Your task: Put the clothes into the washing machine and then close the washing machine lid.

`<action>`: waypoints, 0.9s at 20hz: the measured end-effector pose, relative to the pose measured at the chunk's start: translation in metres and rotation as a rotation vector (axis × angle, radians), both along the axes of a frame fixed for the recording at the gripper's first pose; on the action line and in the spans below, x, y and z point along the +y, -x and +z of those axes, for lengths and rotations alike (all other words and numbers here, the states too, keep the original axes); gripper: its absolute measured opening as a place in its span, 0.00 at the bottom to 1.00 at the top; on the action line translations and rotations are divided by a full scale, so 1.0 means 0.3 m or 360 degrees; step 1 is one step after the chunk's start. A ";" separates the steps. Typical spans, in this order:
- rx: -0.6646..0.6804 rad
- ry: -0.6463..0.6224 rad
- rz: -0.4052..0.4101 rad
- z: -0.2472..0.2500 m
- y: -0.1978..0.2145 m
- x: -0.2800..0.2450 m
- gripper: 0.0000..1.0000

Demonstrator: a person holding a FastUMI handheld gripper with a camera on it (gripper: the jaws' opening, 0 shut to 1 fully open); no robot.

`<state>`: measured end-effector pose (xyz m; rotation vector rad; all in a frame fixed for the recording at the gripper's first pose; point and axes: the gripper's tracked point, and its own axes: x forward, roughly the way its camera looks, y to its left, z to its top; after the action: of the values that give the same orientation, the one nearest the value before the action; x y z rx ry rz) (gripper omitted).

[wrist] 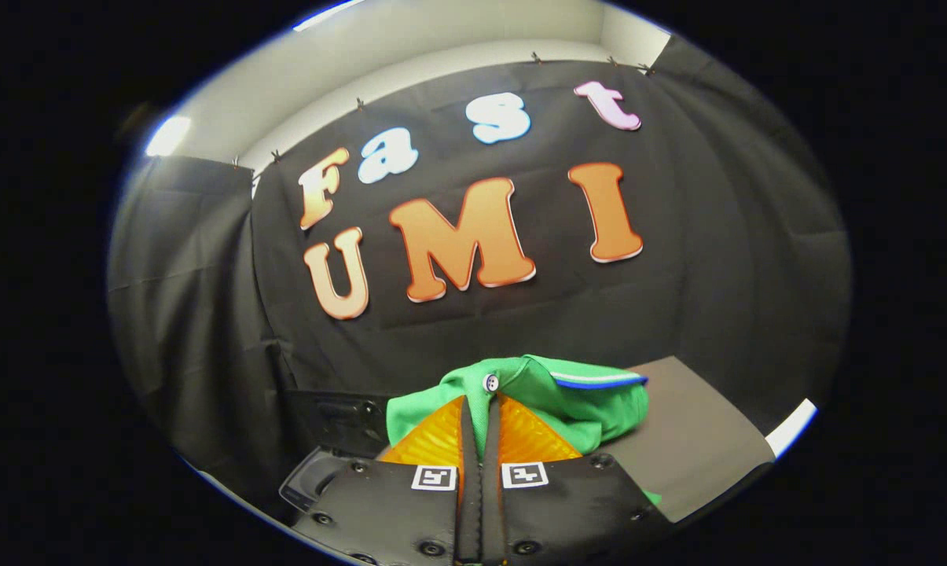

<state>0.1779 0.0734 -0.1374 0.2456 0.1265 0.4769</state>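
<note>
1. The tool (479,409) sits at the bottom centre of the frame, its two fingers drawn almost together with a fold of green shirt (567,393) pinched between them, so it is clenched on the cloth rather than released.
2. The shirt bunches just ahead of and around the fingertips. A white button (490,382) and a collar with a blue edge (599,383) stand up at the top of the bundle, which suggests the grip was taken near the placket, where doubled cloth gives the fingers more to bite on.
3. The rest of the shirt spills to the right of the fingers and hangs over the edge of a flat grey worktop (693,424) at the lower right of the frame. It looks lifted rather than lying flat, probably so it can be carried clear.
4. At the lower left, just beside the tool's body, is a dark moulded part with a rounded rim (316,475). It may belong to the washing machine, but I cannot tell for sure.
5. My judgement is that the task is in its first half: the shirt is in hand but not yet in the drum, and closing the lid remains to be done.
</note>
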 end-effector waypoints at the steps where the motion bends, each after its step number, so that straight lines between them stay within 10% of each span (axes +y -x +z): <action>1: -0.0055 -0.0022 -0.0007 0.039 0.042 0.014 0.08; 18: -0.0436 -0.0025 -0.0014 0.421 0.356 0.613 0.08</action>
<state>0.0710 0.2572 -0.0111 0.1943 -0.1455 0.4986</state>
